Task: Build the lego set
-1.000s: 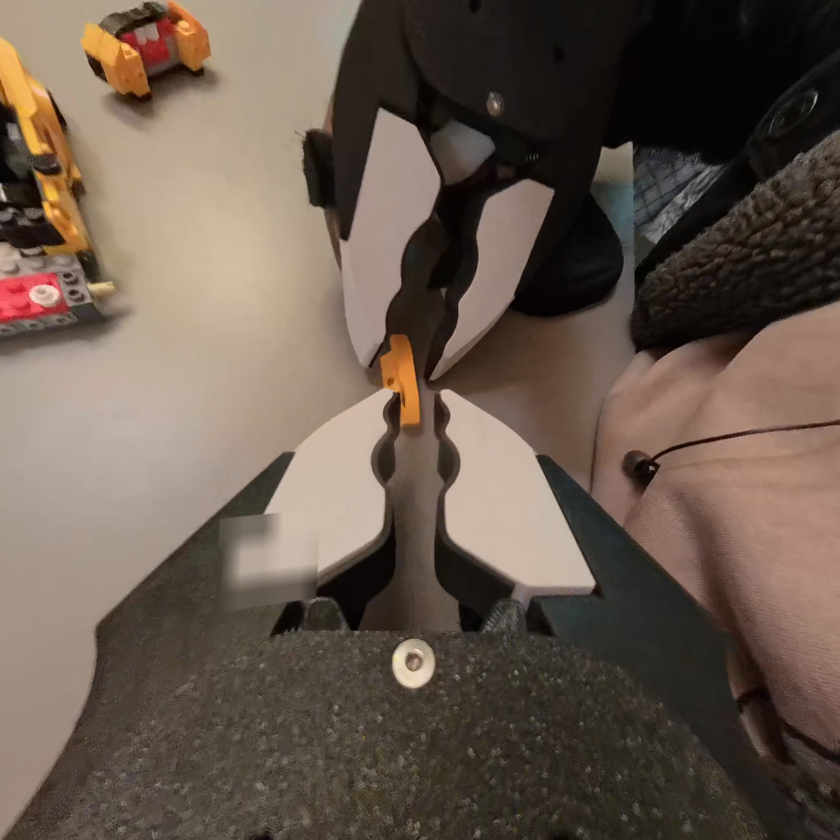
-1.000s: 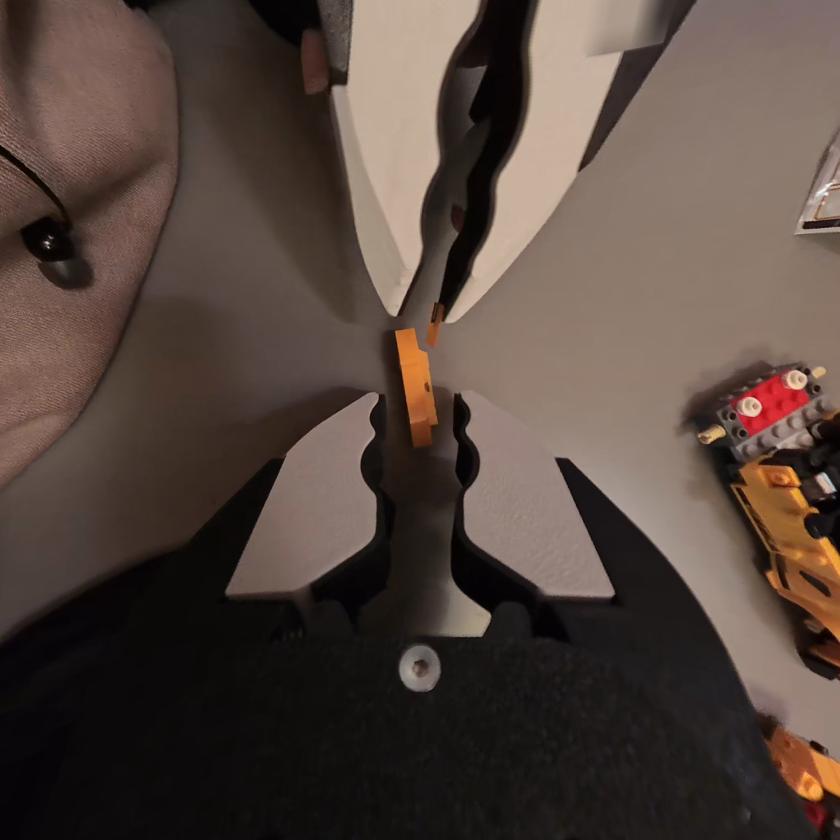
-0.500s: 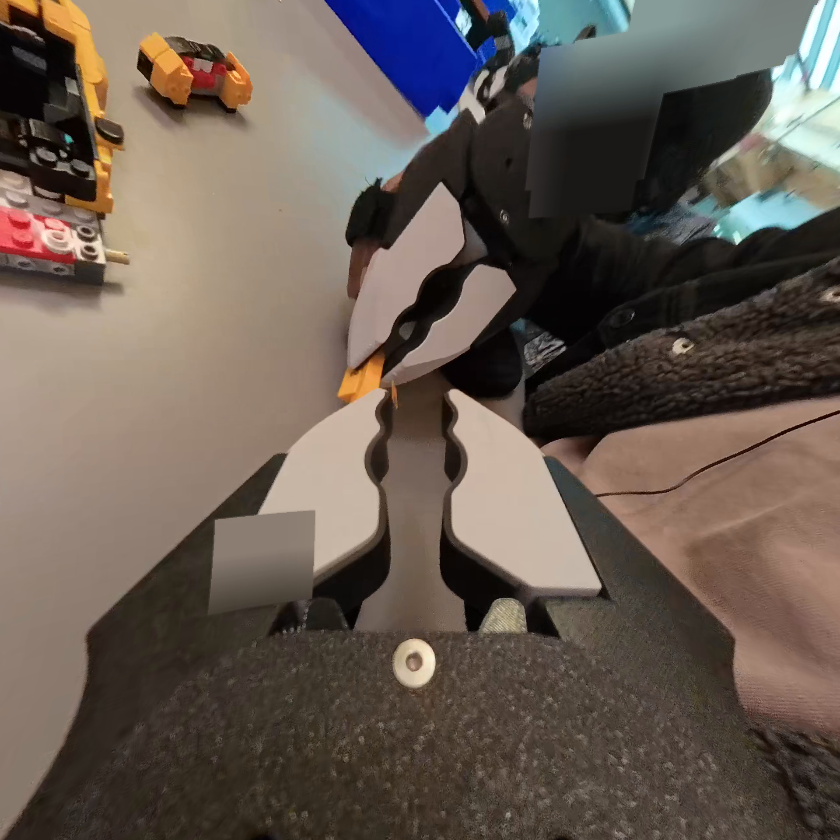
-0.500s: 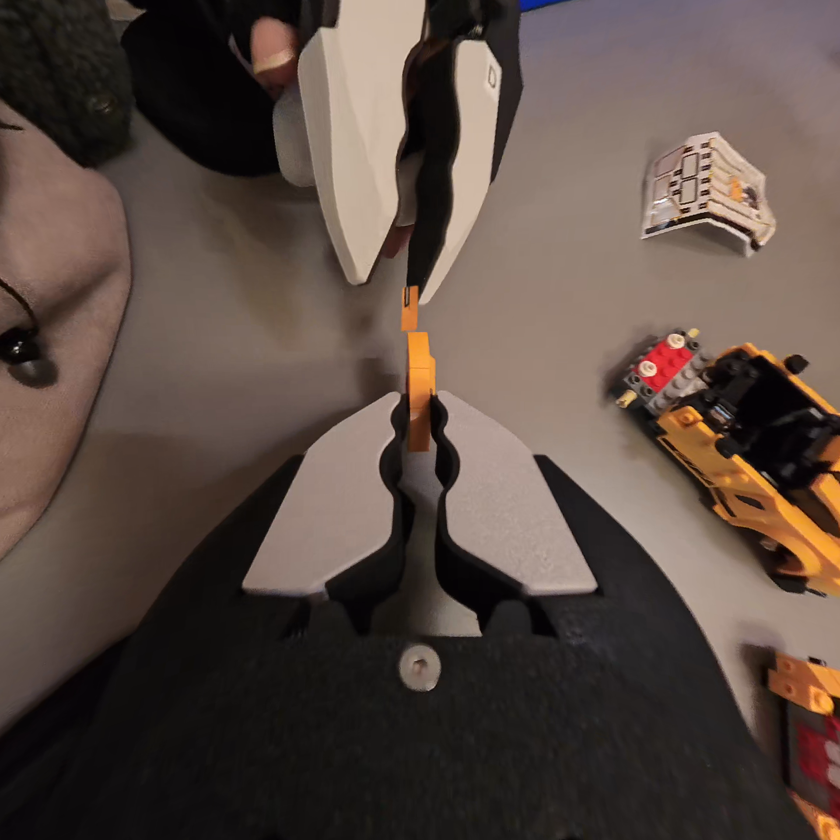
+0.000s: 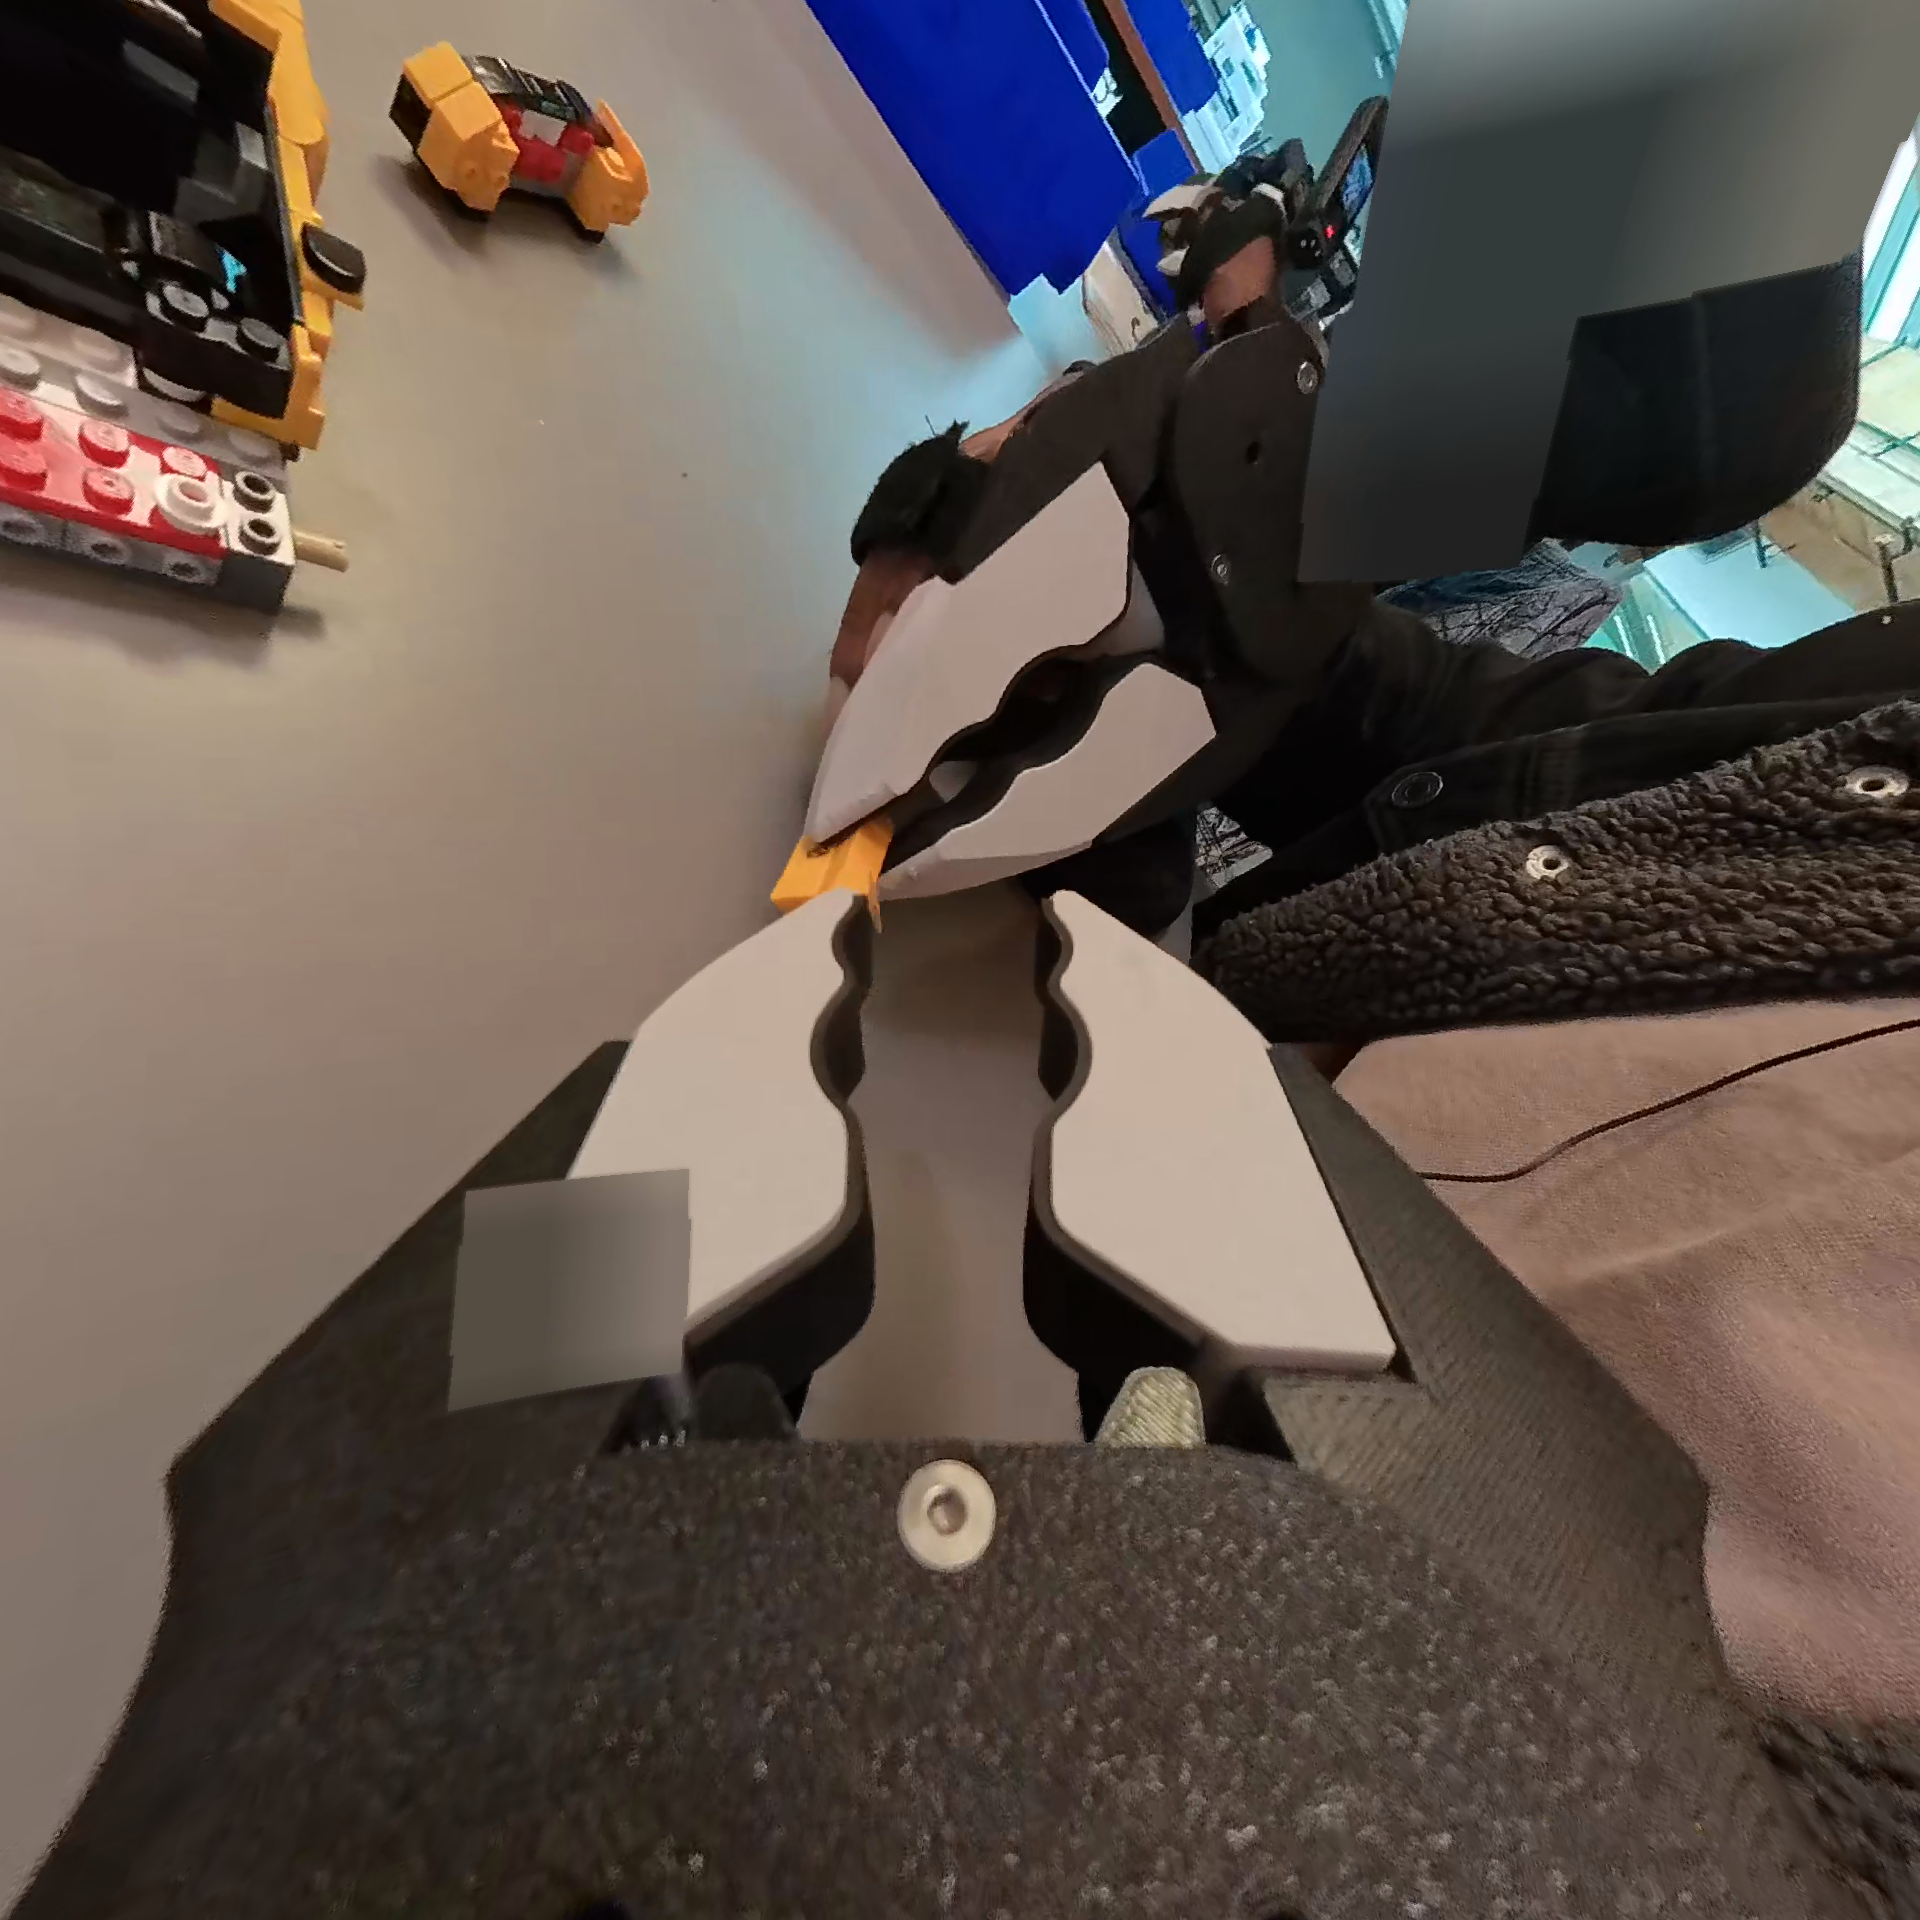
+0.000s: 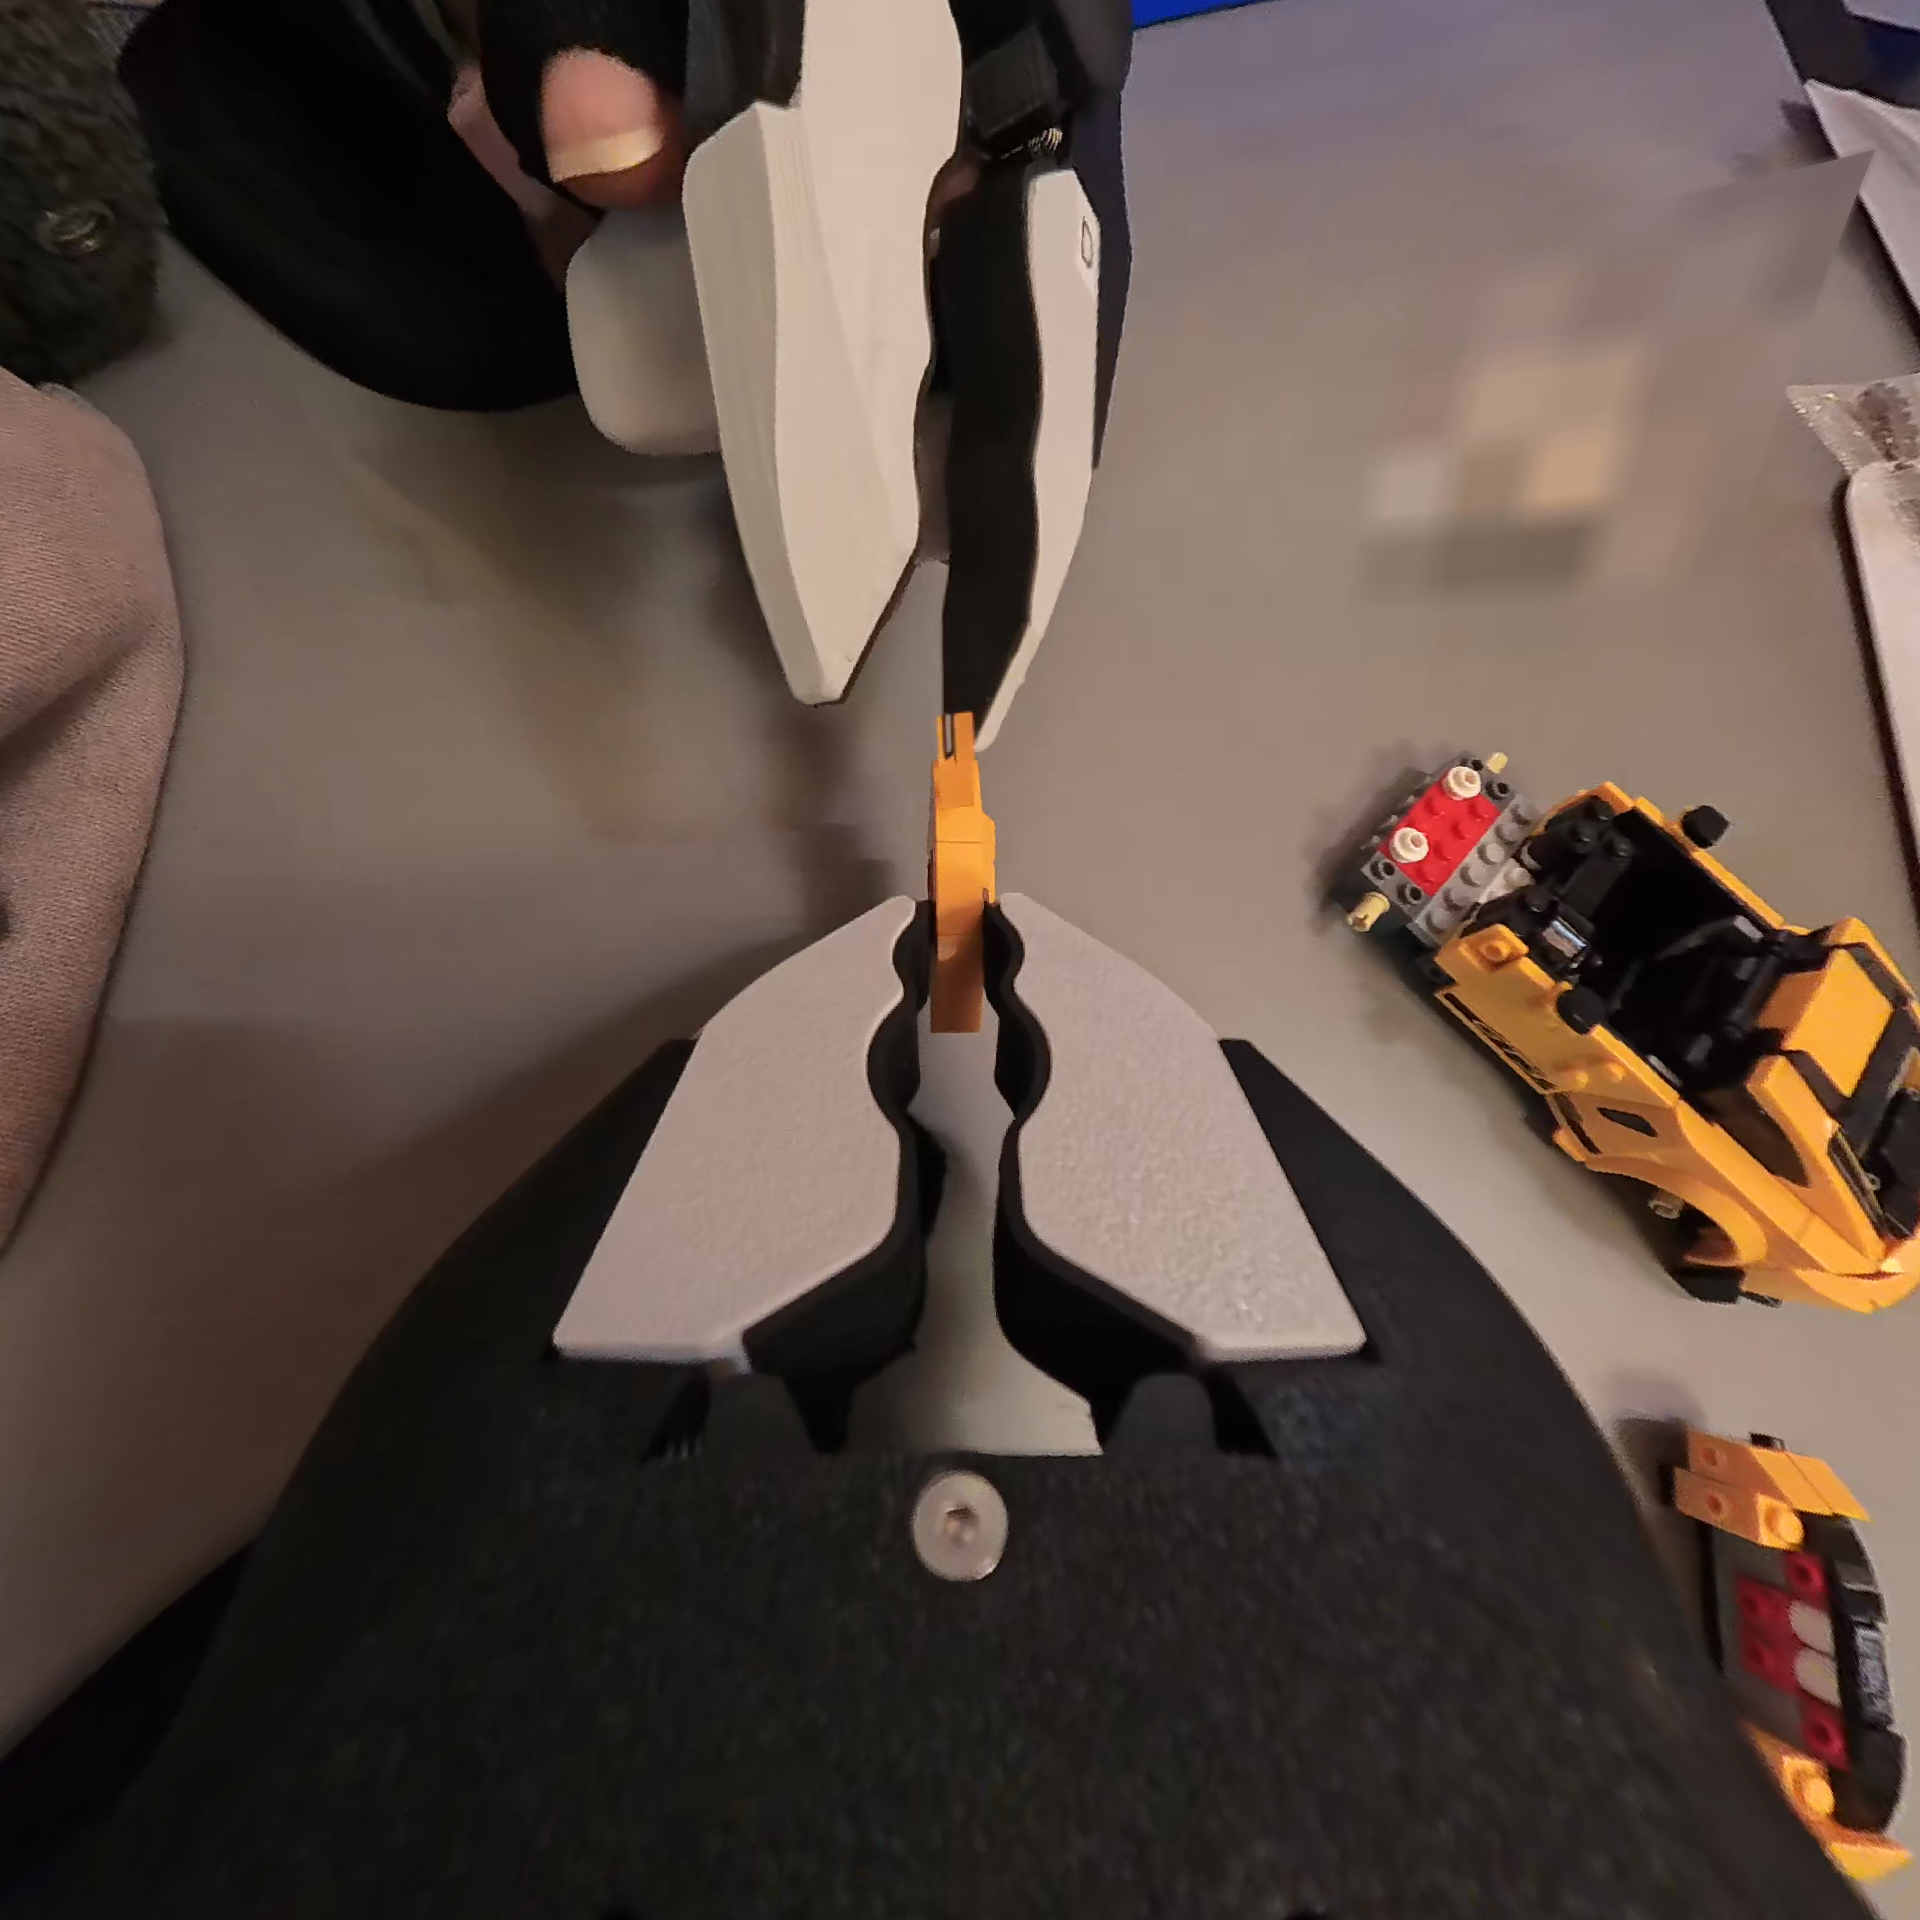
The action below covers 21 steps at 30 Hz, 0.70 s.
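Observation:
My right gripper [image 6: 958, 904] is shut on a flat orange Lego piece [image 6: 958, 935] and holds it edge-up above the grey table [image 6: 416, 727]. In the left wrist view the right gripper [image 5: 857, 862] and its orange piece [image 5: 821, 878] sit just beyond my left fingertips. My left gripper [image 5: 951, 914] is open with nothing between its jaws. A thin orange tip of the piece touches its left fingertip [image 5: 831, 925]. In the right wrist view the left gripper [image 6: 904, 707] hangs tip-down over the top end of the piece.
A part-built yellow and black Lego car [image 6: 1662, 1060] with a red and grey plate end lies to the right; it also shows in the left wrist view [image 5: 156, 260]. A small orange, red and black sub-assembly [image 6: 1787, 1642] [image 5: 520, 145] lies nearby. Clear bags [image 6: 1881, 499] lie at the far right. A person's beige clothing [image 5: 1558, 1195] borders the table. Both grippers' tips are close together, under 4 cm apart.
My right gripper has closed on the orange piece. My left gripper's jaws have spread wider. Both views have tilted up and away from the table.

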Tool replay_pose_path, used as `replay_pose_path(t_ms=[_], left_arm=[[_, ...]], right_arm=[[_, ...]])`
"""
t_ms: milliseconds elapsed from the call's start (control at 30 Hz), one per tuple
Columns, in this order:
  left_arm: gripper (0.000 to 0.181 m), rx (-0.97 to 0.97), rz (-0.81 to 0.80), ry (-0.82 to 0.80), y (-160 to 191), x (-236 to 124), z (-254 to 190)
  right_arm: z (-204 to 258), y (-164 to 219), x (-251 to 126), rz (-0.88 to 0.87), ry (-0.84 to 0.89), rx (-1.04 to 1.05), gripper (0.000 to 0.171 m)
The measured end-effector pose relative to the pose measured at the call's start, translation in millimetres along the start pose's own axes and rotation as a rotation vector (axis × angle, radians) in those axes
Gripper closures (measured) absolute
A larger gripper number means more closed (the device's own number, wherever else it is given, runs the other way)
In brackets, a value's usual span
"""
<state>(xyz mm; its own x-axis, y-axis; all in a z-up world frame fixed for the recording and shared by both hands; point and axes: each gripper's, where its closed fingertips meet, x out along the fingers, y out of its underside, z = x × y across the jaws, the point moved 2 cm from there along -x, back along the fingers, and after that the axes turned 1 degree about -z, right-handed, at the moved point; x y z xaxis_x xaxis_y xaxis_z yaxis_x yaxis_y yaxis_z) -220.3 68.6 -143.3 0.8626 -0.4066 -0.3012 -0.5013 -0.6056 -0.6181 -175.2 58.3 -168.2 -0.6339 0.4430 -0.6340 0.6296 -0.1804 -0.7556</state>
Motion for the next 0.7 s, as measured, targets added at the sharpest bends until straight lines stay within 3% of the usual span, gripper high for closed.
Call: replay_pose_path(t_ms=[700], left_arm=[[0.145, 0.012, 0.042, -0.050, 0.1, 5.4, -1.1]], right_arm=[[-2.4, 0.2, 0.7, 0.002, 0.017, 0.010, 0.162]])
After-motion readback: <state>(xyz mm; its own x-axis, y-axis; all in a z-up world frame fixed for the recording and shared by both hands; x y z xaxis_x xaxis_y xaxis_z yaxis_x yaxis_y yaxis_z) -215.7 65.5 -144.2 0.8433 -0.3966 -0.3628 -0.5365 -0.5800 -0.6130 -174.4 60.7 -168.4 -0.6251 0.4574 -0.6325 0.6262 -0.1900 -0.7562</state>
